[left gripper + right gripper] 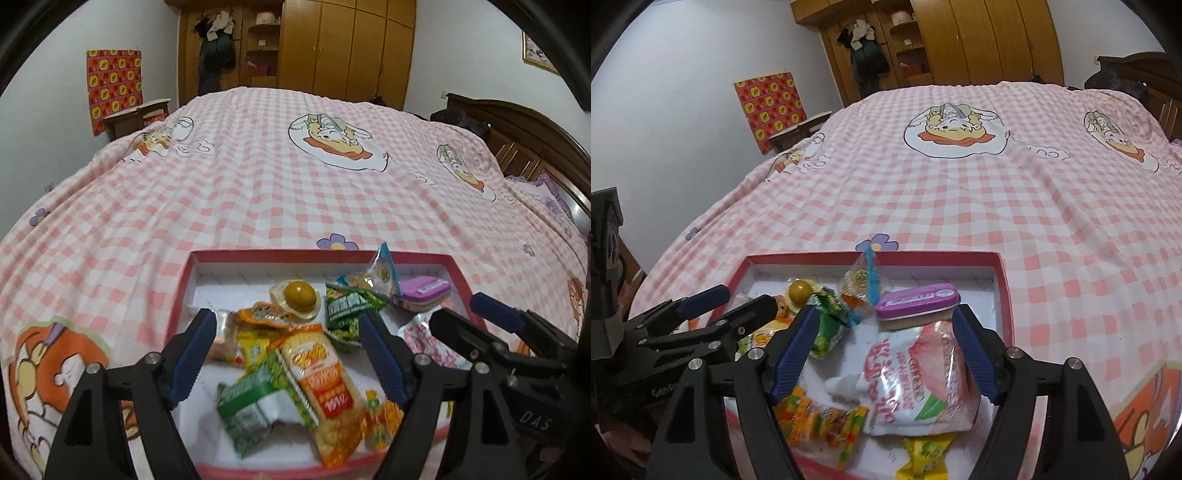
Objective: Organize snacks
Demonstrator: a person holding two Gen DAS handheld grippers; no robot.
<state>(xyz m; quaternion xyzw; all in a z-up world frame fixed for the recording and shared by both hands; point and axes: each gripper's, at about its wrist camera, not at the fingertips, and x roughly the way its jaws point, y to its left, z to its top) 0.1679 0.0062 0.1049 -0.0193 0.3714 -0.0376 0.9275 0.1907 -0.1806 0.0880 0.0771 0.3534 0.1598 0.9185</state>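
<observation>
Left gripper (286,356) jaws wide, holding nothing, over orange rice-cracker pack (325,384). Right gripper (886,352) jaws wide around white-pink pouch (919,376), not clamped. Snacks sit in red box (1004,291) on checked bed (960,206). "DAS" readable on right gripper body; pack text illegible.

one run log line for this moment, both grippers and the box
left gripper: open, over orange rice cracker pack | right gripper: open, over white-pink packet | red box: on checked bedspread, snacks inside

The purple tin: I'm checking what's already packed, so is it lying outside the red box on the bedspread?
No, the purple tin lies inside the red box, near its far right corner, among the other snacks.
</observation>
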